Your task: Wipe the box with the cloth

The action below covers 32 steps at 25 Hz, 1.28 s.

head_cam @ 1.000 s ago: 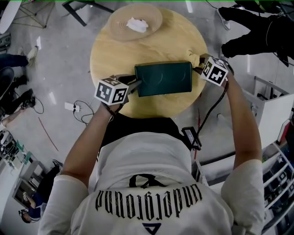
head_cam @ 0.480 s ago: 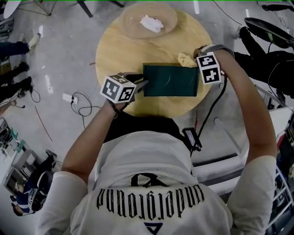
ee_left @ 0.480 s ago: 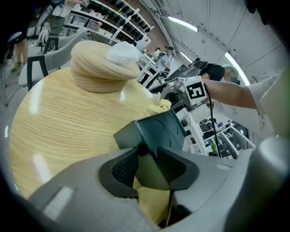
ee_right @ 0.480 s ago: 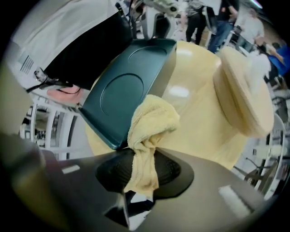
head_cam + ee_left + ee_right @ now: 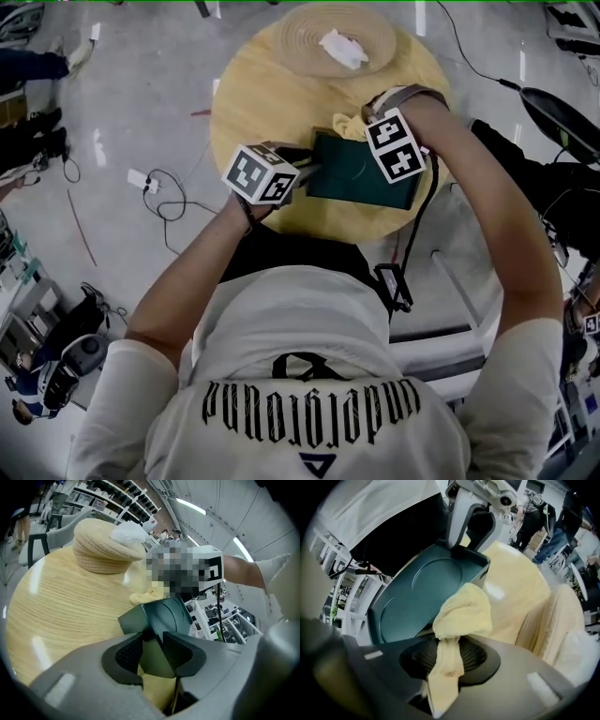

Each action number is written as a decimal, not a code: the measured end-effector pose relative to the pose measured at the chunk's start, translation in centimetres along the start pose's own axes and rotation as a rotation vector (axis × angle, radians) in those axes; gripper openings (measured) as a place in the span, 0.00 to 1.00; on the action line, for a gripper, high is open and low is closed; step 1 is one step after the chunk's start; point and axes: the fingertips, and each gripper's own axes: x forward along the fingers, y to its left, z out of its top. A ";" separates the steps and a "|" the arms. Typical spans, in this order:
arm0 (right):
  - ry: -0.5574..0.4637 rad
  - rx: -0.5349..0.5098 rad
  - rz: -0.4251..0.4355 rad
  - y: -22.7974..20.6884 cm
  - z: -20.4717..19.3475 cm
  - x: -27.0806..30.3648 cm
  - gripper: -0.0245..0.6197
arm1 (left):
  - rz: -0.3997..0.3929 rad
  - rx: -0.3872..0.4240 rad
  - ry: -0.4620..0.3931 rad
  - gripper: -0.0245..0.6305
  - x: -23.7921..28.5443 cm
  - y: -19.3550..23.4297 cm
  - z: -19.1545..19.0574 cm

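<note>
A dark green flat box (image 5: 352,173) lies on the round wooden table (image 5: 272,103), tilted up on one side. My left gripper (image 5: 305,171) is shut on the box's left edge (image 5: 159,630). My right gripper (image 5: 361,127) is shut on a yellow cloth (image 5: 461,616), which rests bunched on the box's far edge (image 5: 426,592). In the head view the cloth (image 5: 349,120) peeks out beside the right gripper's marker cube. The left gripper's jaws (image 5: 468,524) show at the box's far end in the right gripper view.
A woven straw hat (image 5: 333,37) with a white crumpled paper (image 5: 342,47) on it sits at the table's far side. People (image 5: 543,513) stand beyond the table. A cable and power strip (image 5: 150,183) lie on the floor at left. White shelving (image 5: 469,309) stands at right.
The right gripper has carried the cloth leftward along the box's far edge. The box has tilted and turned. The head view has shifted, so the table sits higher right in frame.
</note>
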 end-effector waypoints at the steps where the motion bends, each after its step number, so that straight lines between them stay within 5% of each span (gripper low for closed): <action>1: -0.011 -0.006 -0.018 -0.8 0.6 -0.4 0.21 | 0.000 0.000 0.000 0.26 0.0 -0.2 0.3; 7: -0.052 -0.037 -0.112 -4.0 3.5 -1.4 0.21 | -0.005 -0.006 0.001 0.26 0.2 -0.8 0.7; 13: -0.075 -0.027 -0.091 -4.2 4.0 -1.5 0.21 | -0.004 -0.012 0.004 0.26 -0.5 -0.3 0.6; 32: 0.004 0.138 0.060 7.2 -5.5 2.8 0.21 | 0.033 0.000 0.035 0.27 0.8 1.4 -0.1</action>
